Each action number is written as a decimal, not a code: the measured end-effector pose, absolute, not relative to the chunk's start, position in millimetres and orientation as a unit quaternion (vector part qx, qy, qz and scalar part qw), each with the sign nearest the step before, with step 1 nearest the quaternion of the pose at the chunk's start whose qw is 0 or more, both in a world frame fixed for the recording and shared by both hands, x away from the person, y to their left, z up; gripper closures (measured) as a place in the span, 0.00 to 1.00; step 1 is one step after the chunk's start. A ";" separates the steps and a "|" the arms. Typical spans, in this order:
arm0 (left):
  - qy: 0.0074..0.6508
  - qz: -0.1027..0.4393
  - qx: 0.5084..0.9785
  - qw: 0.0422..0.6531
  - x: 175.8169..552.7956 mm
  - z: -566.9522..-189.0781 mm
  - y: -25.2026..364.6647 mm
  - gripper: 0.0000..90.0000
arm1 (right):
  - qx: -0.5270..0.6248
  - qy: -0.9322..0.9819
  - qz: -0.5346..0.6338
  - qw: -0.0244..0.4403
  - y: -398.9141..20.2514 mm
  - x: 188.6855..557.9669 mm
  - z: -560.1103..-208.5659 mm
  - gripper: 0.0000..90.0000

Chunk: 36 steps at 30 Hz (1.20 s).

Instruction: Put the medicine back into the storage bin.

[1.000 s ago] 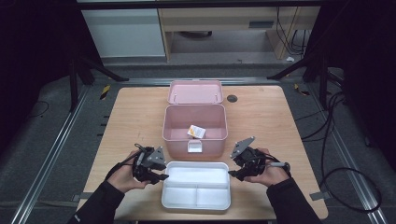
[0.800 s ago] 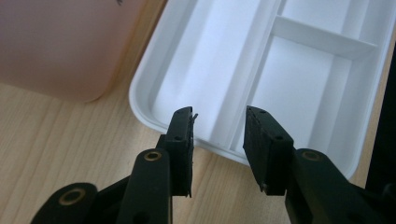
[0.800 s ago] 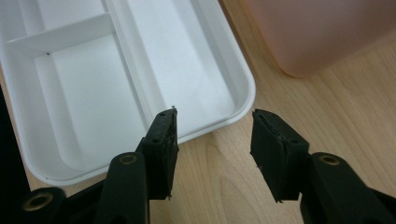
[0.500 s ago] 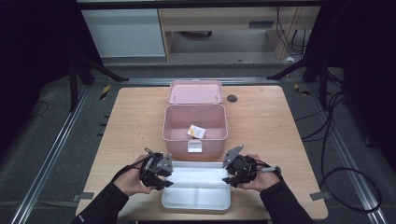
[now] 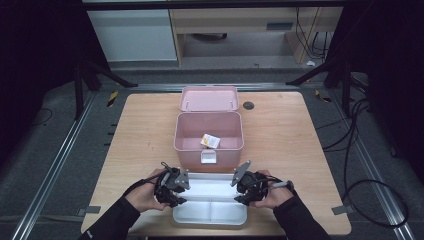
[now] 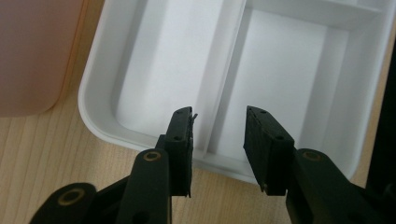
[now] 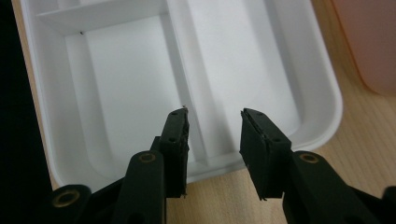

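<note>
A white divided tray lies at the table's front edge. My left gripper hangs over the tray's left end. In the left gripper view, that gripper is open, its jaws either side of the tray's middle divider and above the end wall without touching it. My right gripper hangs over the right end. In the right gripper view, this gripper also stands astride the divider. Its jaws have just been closing, with the divider and rim between them but not gripped.
An open pink box stands just behind the tray, with a small yellow and white packet inside. Its pink lid lies flat behind it. A dark round hole marks the tabletop at the back right.
Both hands have moved inward and down from beside the tray to its two ends. The right gripper's jaws have narrowed; the left jaws look unchanged.
</note>
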<state>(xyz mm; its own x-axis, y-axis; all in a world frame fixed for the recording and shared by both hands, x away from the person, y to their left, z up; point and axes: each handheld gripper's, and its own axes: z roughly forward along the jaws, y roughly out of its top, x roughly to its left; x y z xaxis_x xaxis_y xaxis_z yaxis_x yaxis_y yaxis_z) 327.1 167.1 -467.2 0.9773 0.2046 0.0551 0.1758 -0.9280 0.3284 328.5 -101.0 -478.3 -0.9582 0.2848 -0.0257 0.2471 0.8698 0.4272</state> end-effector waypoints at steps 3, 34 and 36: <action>0.095 0.040 0.982 0.159 328.2 -471.0 165.8 0.71 | 0.129 0.970 0.202 0.043 -95.7 327.7 -483.4 0.71; 0.070 0.041 0.990 0.118 332.2 -484.0 155.5 0.90 | 0.118 0.979 0.166 0.018 -85.9 332.2 -492.9 0.93; 0.067 0.043 0.990 0.115 332.6 -484.4 154.9 0.92 | 0.118 0.979 0.166 0.018 -85.9 332.3 -492.9 0.93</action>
<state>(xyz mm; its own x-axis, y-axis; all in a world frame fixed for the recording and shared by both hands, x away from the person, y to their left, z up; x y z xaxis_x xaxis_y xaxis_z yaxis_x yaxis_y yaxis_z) 332.6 154.9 -484.4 0.9873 0.1427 0.0698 0.1230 -0.9648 0.2326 332.3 -85.9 -492.9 -0.9716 0.2367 0.0048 0.2251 0.9171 0.3291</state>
